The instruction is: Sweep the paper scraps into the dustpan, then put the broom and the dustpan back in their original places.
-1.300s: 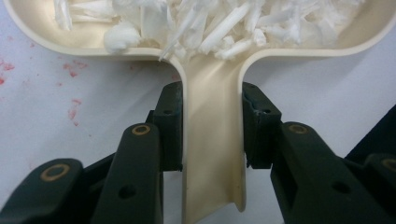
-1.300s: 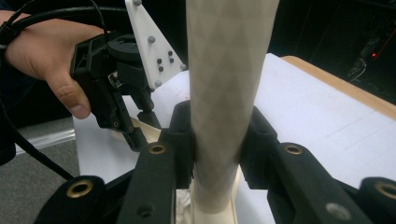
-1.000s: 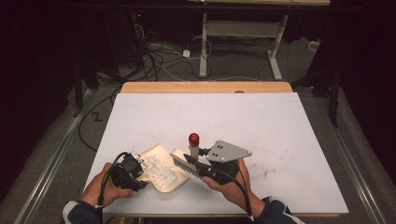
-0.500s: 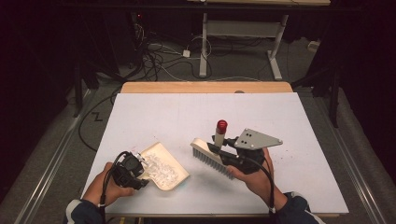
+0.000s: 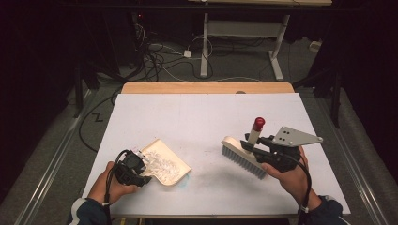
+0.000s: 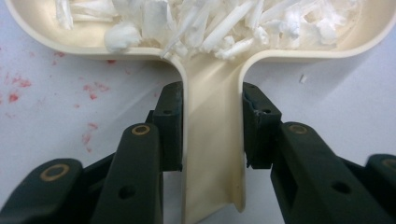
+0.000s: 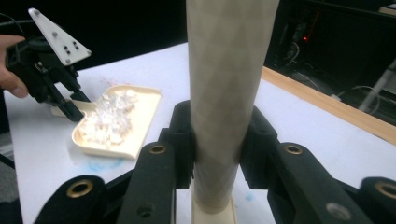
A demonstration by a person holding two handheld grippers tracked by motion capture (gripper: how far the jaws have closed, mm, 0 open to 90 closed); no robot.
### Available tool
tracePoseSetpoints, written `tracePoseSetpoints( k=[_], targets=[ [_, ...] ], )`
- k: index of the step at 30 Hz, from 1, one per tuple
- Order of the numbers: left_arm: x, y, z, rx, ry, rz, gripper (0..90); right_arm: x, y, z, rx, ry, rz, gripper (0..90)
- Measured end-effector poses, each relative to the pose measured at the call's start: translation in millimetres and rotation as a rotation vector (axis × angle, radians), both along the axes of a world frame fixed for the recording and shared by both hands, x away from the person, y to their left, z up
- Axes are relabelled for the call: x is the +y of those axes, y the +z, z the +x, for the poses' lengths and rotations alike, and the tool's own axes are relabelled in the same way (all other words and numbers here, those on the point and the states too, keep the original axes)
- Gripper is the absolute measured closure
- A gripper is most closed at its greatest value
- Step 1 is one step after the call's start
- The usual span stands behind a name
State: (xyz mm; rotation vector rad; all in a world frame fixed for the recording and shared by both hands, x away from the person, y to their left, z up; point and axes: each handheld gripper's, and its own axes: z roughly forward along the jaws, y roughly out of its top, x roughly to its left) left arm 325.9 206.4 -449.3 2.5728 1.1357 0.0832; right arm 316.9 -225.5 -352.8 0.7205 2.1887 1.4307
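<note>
A cream dustpan (image 5: 168, 161) lies on the white table (image 5: 197, 117) at the front left, holding a heap of white scraps (image 6: 224, 23). My left gripper (image 5: 139, 171) is shut on the pan's flat handle (image 6: 212, 154), one pad pressed to each side. At the front right my right gripper (image 5: 257, 148) is shut on the cream handle (image 7: 224, 93) of a brush. Its bristled head (image 5: 241, 155) tilts just above the table and its red tip (image 5: 258, 123) points up. In the right gripper view the dustpan (image 7: 133, 123) and the left gripper (image 7: 70, 107) lie well off to the left.
A wooden strip (image 5: 206, 87) borders the table's far edge. Faint red stains (image 6: 18, 88) and a pale blue smear (image 5: 187, 185) mark the sheet. Cables (image 5: 159, 56) and white desk legs (image 5: 204, 51) stand on the dark floor beyond.
My right gripper has carried the brush from beside the dustpan out to the right, leaving a wide gap. The left gripper and the dustpan have stayed put.
</note>
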Motion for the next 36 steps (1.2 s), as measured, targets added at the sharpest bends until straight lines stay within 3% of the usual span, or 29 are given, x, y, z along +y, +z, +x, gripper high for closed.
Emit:
tracePoseSetpoints(
  k=[8, 13, 22, 36],
  targets=[
    [1.5, -2.3, 5.2, -0.024, 0.037, -0.034, 62.6, -33.6, -1.4, -2.8, 0.036, -0.019, -0.024, 71.5],
    [0.3, -3.1, 7.5, -0.040, 0.060, -0.039, 62.6, -46.6, -3.8, -5.8, 0.078, 0.012, -0.039, 71.5],
    [-0.8, -3.3, 11.9, -0.062, 0.101, -0.051, 62.6, -56.6, -7.5, -7.0, 0.177, 0.118, -0.049, 71.4],
    [9.0, -6.6, 19.8, -0.098, 0.224, -0.083, 62.7, -70.7, -8.0, 2.9, 0.259, 0.171, -0.080, 71.4]
  ],
)
